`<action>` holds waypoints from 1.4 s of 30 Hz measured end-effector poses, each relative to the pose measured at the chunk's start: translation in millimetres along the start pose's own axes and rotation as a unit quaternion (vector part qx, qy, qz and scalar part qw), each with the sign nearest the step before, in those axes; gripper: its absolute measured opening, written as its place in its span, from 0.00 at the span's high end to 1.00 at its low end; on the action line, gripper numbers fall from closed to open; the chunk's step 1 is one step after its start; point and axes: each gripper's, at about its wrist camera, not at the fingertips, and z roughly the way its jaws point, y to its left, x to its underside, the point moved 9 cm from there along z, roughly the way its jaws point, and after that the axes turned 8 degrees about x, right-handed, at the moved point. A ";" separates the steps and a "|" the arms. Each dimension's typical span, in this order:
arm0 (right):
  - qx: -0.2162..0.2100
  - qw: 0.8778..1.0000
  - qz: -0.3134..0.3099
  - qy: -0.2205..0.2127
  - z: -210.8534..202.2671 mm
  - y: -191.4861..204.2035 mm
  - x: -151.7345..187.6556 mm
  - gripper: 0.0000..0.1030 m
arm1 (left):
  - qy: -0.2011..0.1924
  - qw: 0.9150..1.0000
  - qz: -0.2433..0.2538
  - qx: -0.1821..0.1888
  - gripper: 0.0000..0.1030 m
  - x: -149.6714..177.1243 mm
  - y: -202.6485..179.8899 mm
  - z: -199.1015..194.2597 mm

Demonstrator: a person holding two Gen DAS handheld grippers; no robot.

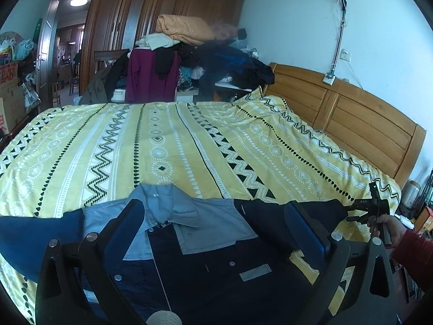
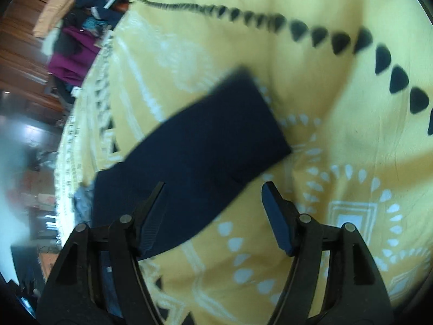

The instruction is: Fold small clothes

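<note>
Shirt (image 1: 205,265) flat on bed (image 1: 162,140) — both grippers' jaws spread above it.

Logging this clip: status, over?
Left tongs open above navy-and-light-blue collared shirt. Right tongs open over its navy sleeve. Shirt flat, unfolded on yellow patterned bedspread.

free: patterned bedspread (image 1: 167,140) beyond shirt (image 1: 211,243) | blocked: headboard (image 1: 351,116) right, clothes pile (image 1: 189,54) far edge
</note>
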 end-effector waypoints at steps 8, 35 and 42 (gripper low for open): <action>-0.021 0.999 0.022 -0.034 6.0 -4.4 -10.6 0.50 | 0.013 1.000 0.010 -0.006 0.00 10.3 2.3 23.3; -0.252 0.872 -0.415 0.055 56.5 551.5 334.6 0.87 | -0.018 0.986 -0.092 -0.136 0.00 65.9 204.5 -89.5; -0.226 0.891 -0.393 0.033 53.9 447.8 319.6 0.63 | 0.012 0.983 -0.119 -0.140 0.00 103.3 239.6 -83.2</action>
